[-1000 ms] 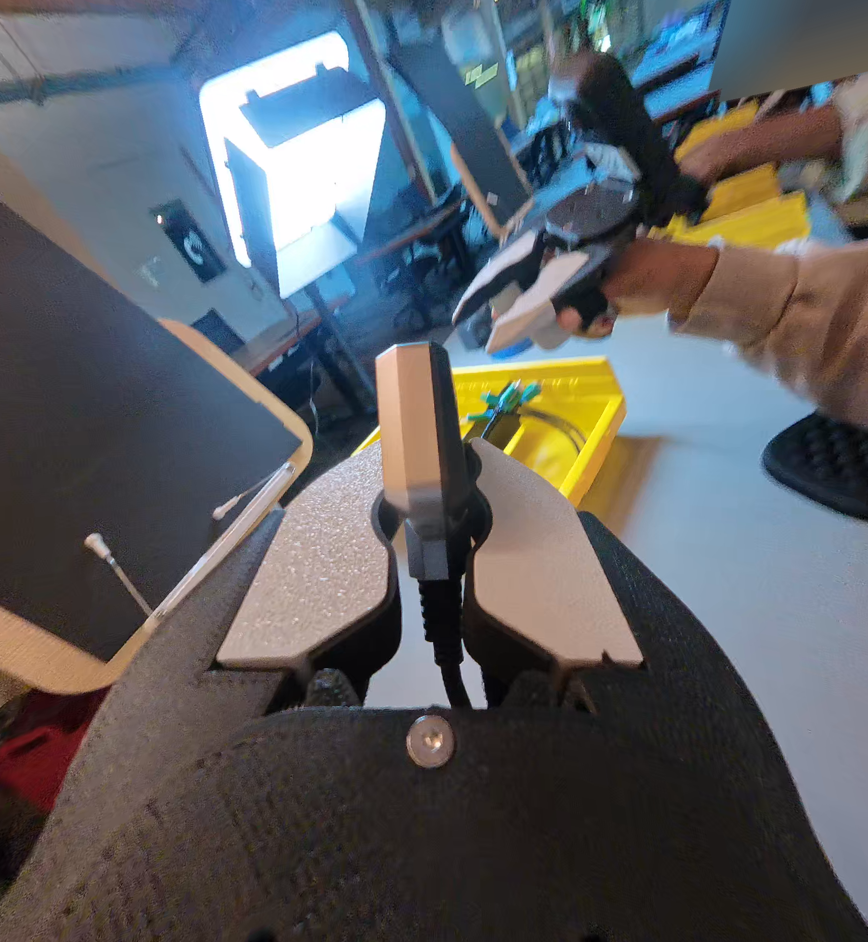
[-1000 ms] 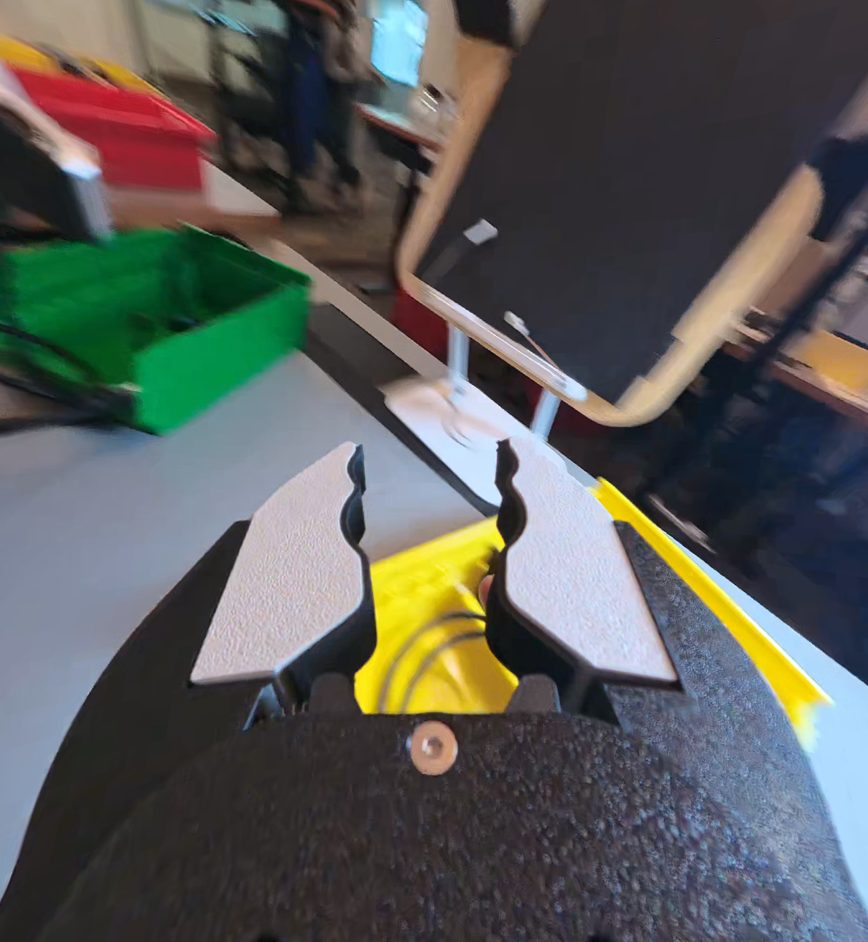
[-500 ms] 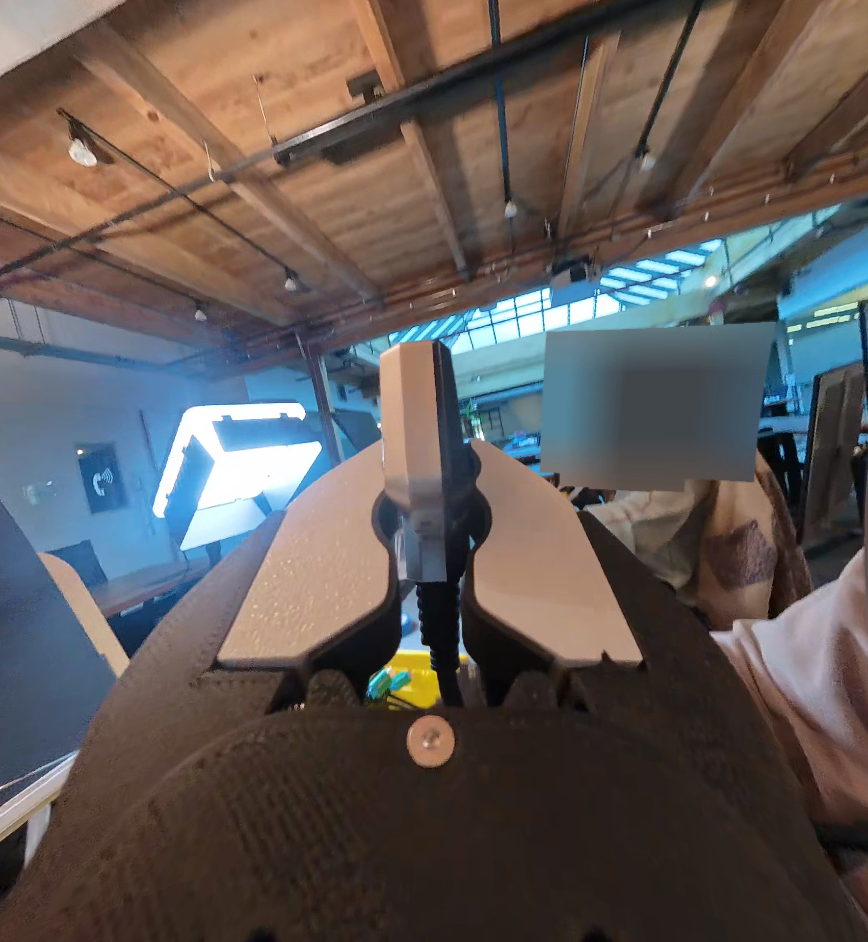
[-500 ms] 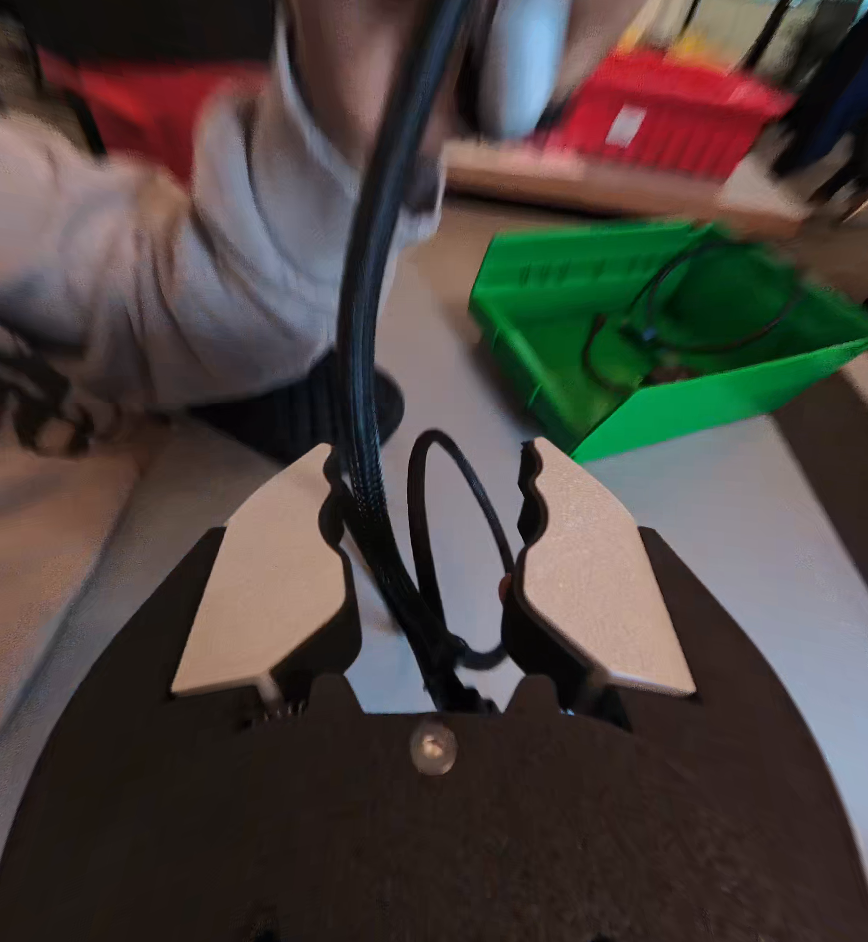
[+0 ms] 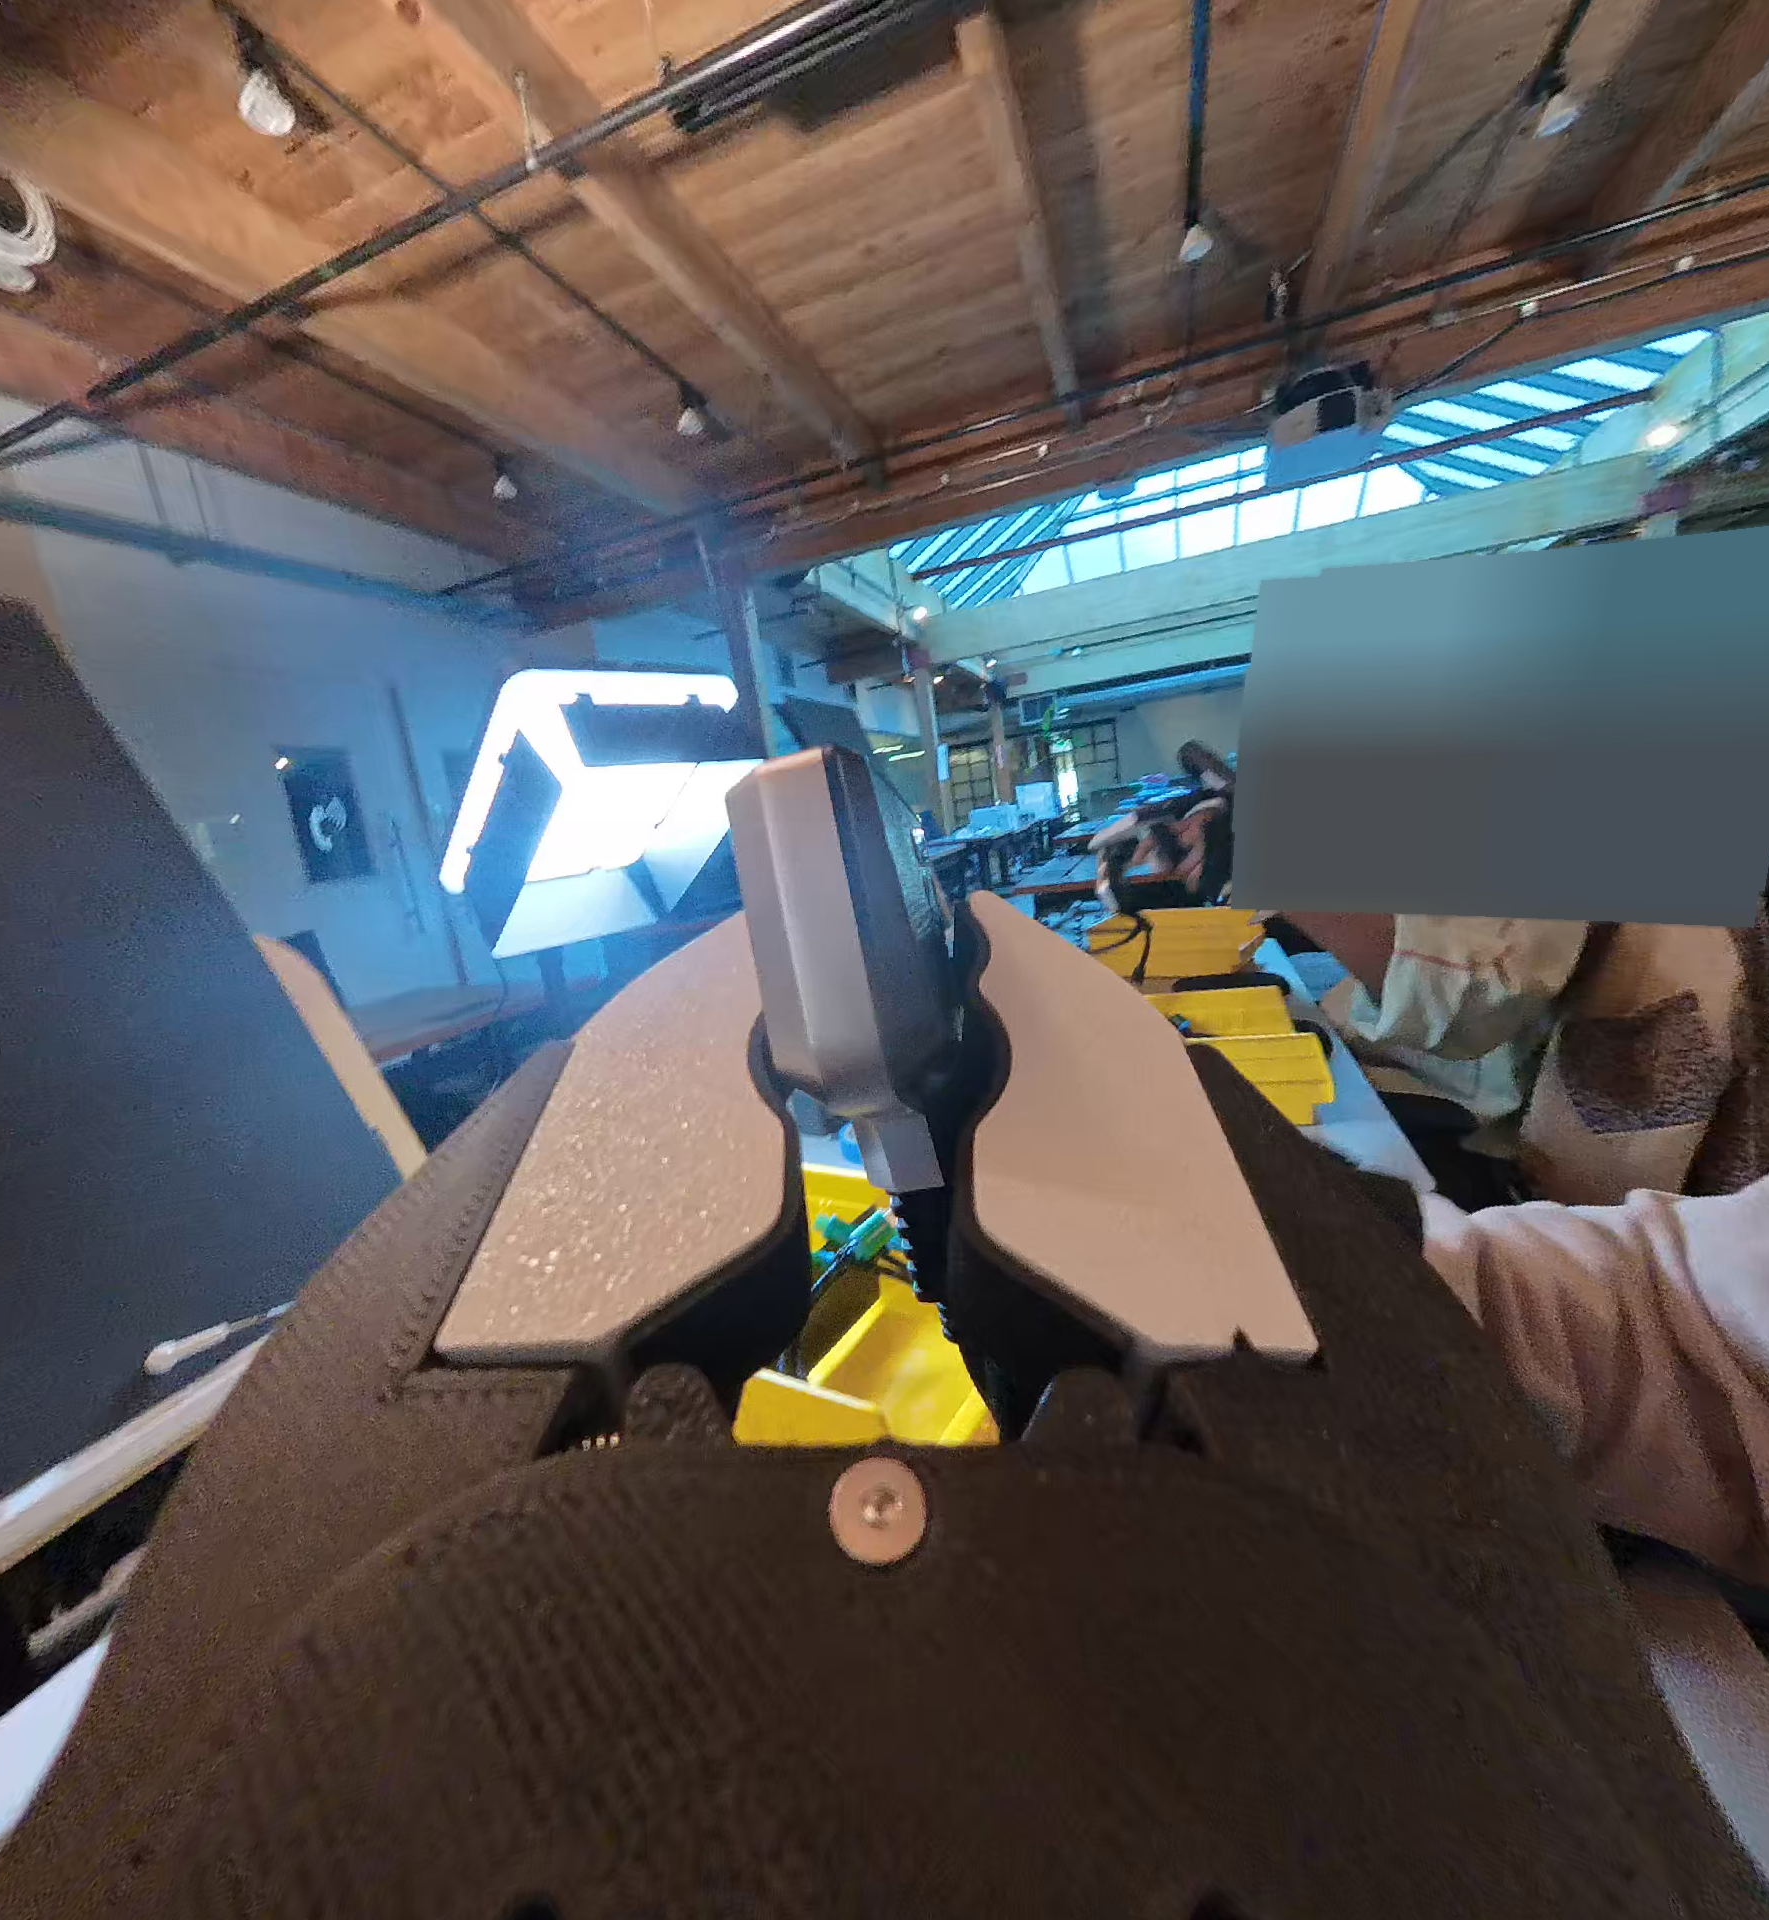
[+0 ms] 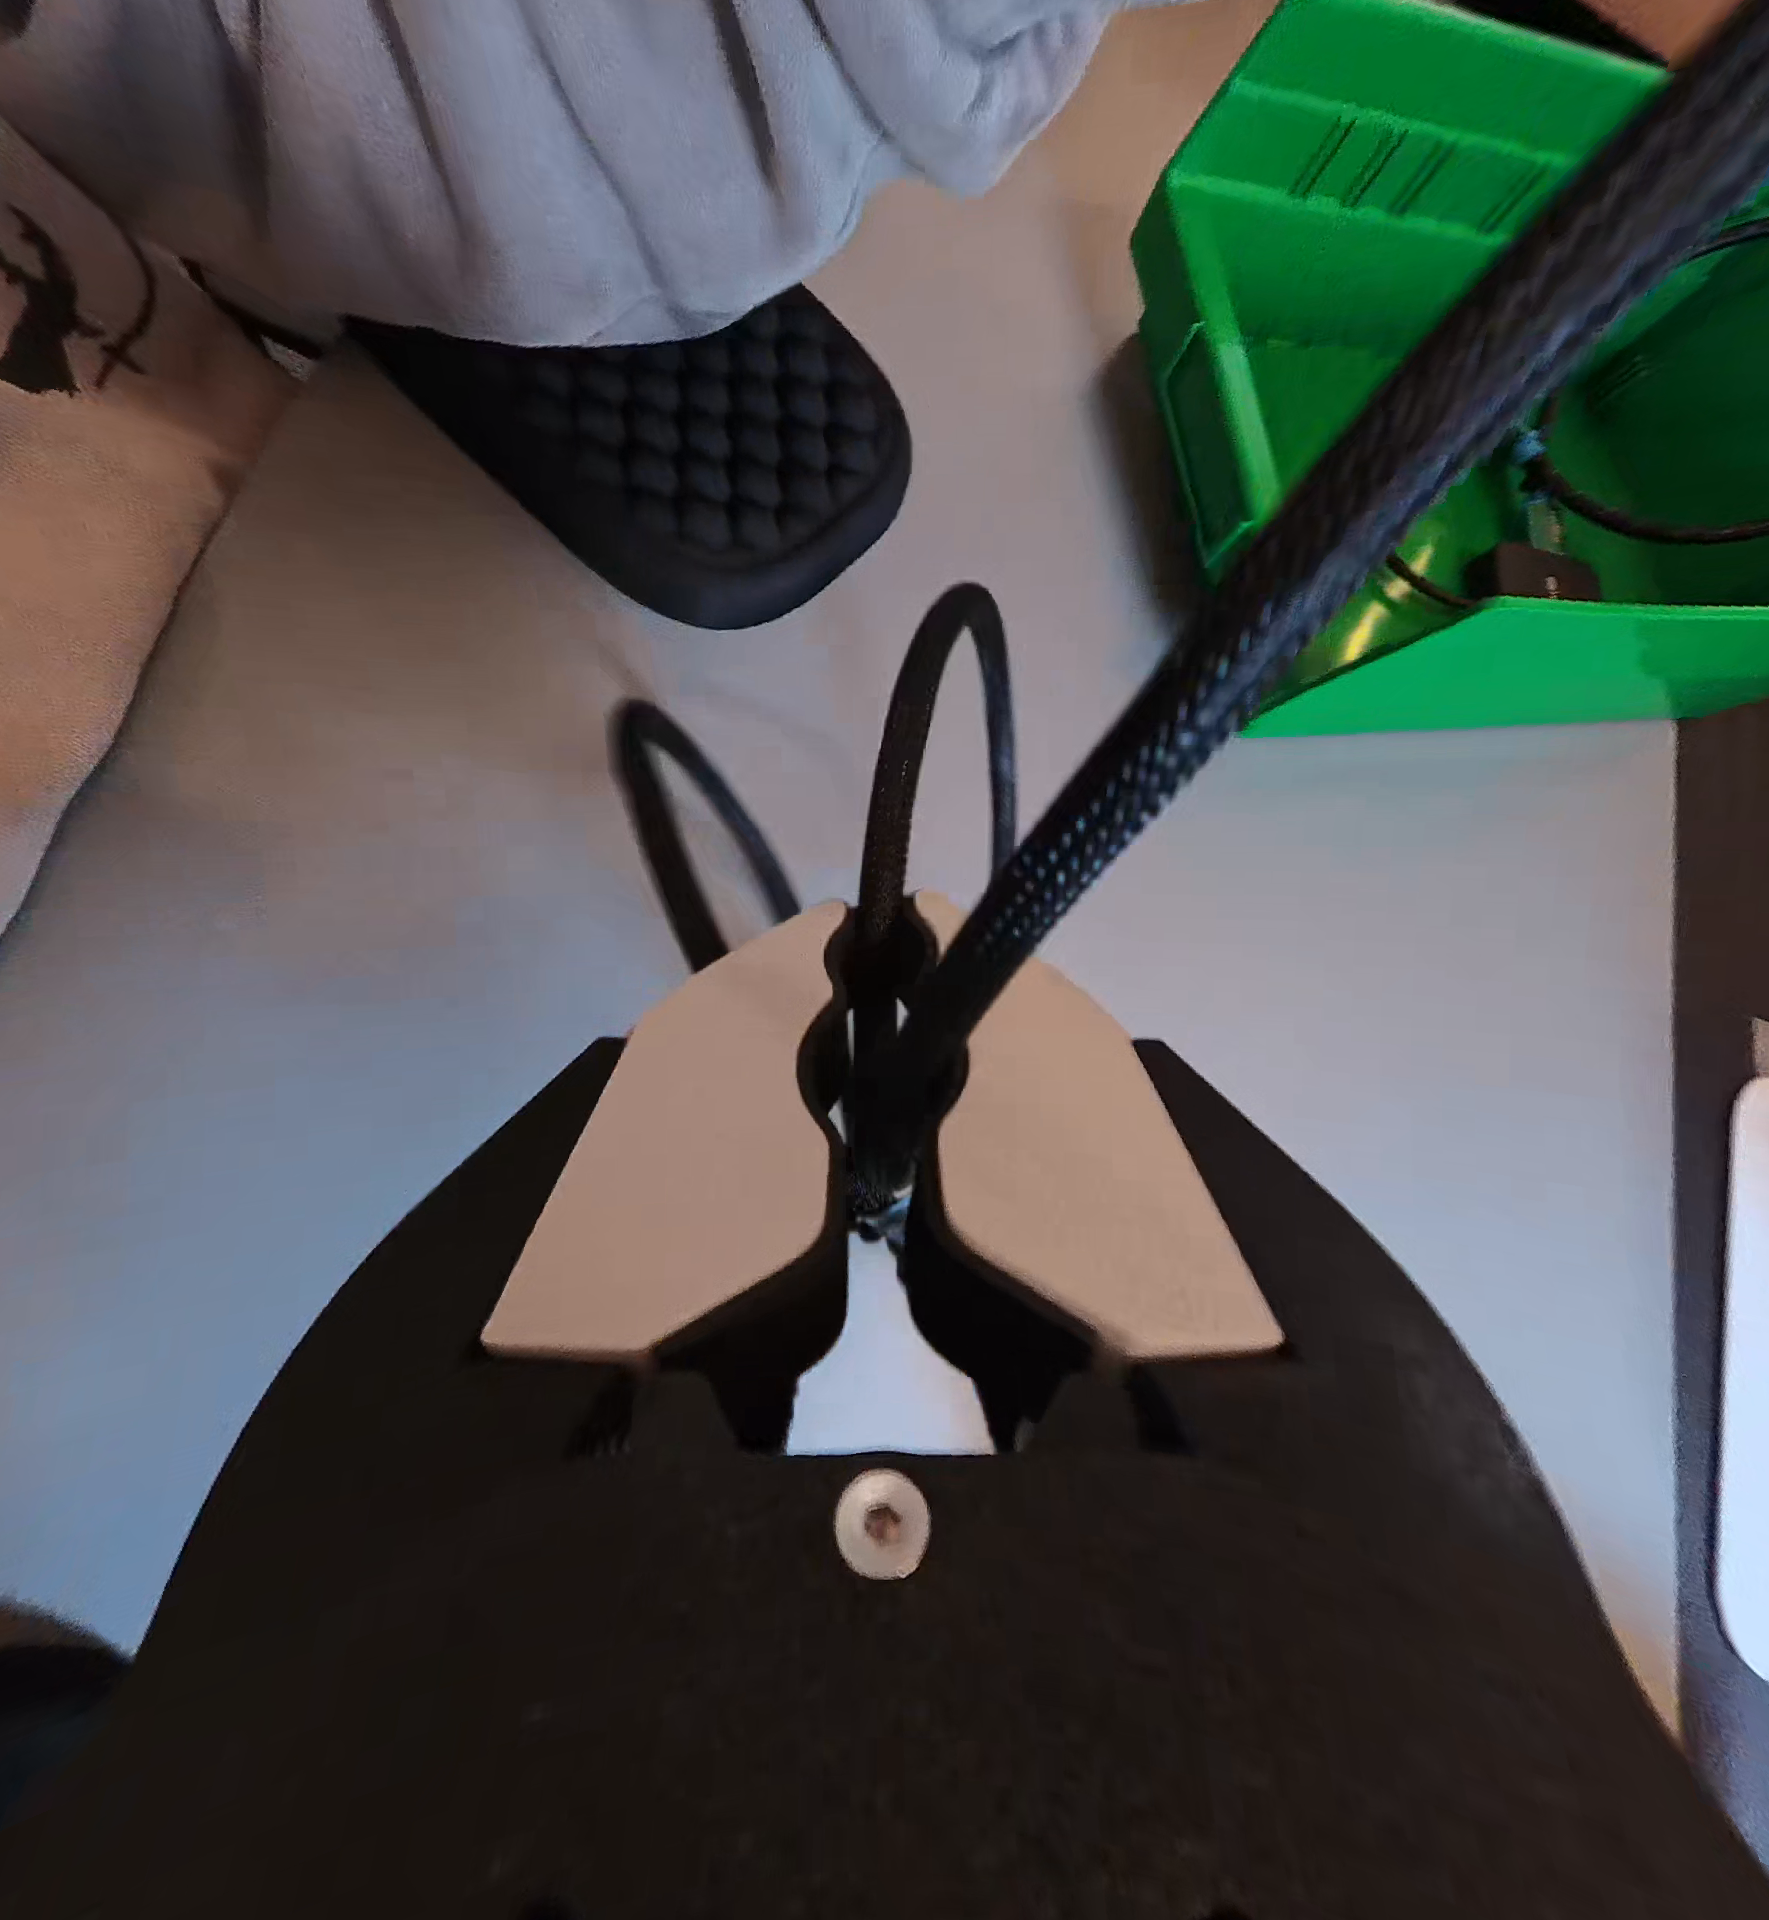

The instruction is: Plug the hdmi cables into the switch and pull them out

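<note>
Timber-beamed workshop ceiling fills the left wrist view; pale grey bench [image 6: 1275, 987] below in the right wrist view. Left gripper [image 5: 864, 1049] raised and tilted upward, jaws narrowly parted around a grey HDMI plug housing [image 5: 823, 935], which leans toward the left finger; its metal neck and black cable run down between the fingers. Yellow bin [image 5: 859, 1371] visible through the gap. Right gripper [image 6: 885, 997] points down at the bench, jaws nearly closed, pinching a black braided HDMI cable [image 6: 1275, 613]. One thick strand rises toward the green bin [image 6: 1306, 343]; a thinner loop arches ahead of the tips. Black textured pad [image 6: 693, 457] lies under a sleeve.
</note>
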Available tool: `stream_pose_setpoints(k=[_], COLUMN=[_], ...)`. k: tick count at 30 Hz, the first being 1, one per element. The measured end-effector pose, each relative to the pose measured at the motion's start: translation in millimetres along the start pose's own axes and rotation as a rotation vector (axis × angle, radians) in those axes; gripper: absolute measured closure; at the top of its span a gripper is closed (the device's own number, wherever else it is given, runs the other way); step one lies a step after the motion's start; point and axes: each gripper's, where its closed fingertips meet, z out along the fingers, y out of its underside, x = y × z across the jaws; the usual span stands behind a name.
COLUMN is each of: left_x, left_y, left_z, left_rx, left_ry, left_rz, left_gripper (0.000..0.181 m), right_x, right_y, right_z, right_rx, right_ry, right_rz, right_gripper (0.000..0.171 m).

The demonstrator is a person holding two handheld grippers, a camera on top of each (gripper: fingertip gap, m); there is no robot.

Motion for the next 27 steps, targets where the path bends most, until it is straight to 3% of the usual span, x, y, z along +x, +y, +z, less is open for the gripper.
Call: stream_pose_setpoints(k=[8, 15, 20, 27], left_x=[-44.6, -42.1, -20.5, 5.5], left_y=[42.0, 70.8, 119.8, 219.9], left_z=[-10.6, -13.6, -16.6, -52.9], left_rx=[-0.039, -0.045, -0.253, -0.819], left_ry=[-0.02, 0.124, 0.267, 0.367], left_rz=[-0.252, -0.353, -0.353, -0.178], left_gripper=[0.149, 0.146, 0.141, 0.15], right_x=[26.6, 50.2, 61.1, 77.9], right_y=[-15.1, -28.7, -19.0, -3.6], right_z=[-63.5, -144.7, -182.1, -211.6], right_rx=[0.158, 0.382, 0.322, 0.226], right_ry=[0.143, 0.328, 0.514, 0.682], right_rz=[0.049, 0.108, 0.082, 0.111], right_gripper=[0.166, 0.166, 0.166, 0.166])
